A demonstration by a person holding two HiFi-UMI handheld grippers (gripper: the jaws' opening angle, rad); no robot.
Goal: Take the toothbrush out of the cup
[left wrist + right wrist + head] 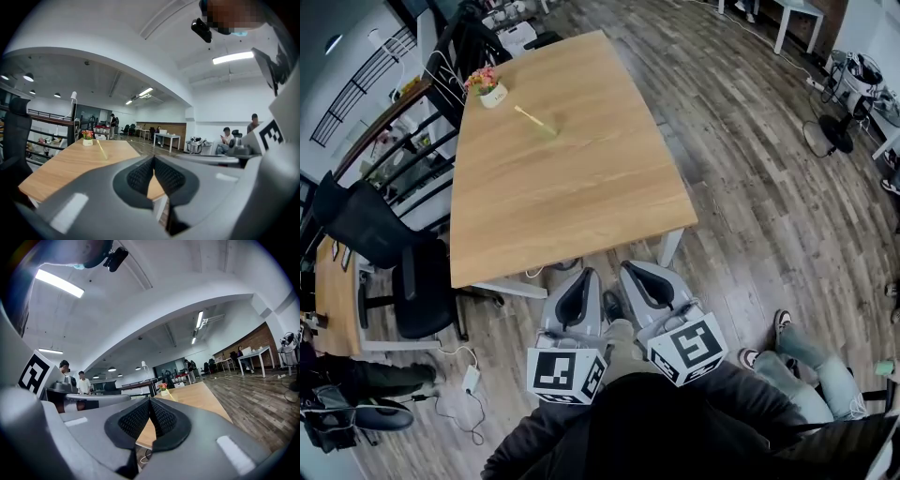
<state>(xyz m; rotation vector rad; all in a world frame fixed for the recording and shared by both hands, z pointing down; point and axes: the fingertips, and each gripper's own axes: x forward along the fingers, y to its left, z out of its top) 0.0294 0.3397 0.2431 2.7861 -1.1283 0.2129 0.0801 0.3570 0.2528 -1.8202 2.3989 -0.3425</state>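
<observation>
A yellow toothbrush leans in a clear cup on the far part of the wooden table; the cup is faint and hard to make out. Both grippers hang off the table's near edge, well short of the cup. My left gripper is shut with nothing in it, and so is my right gripper. In the left gripper view the left gripper has its pads together, with the toothbrush far ahead. The right gripper points level at the table, the toothbrush tiny beyond it.
A small pot of flowers stands at the table's far left corner. A black office chair sits to the table's left, beside railings. Cables and a power strip lie on the wood floor. People sit and stand in the background.
</observation>
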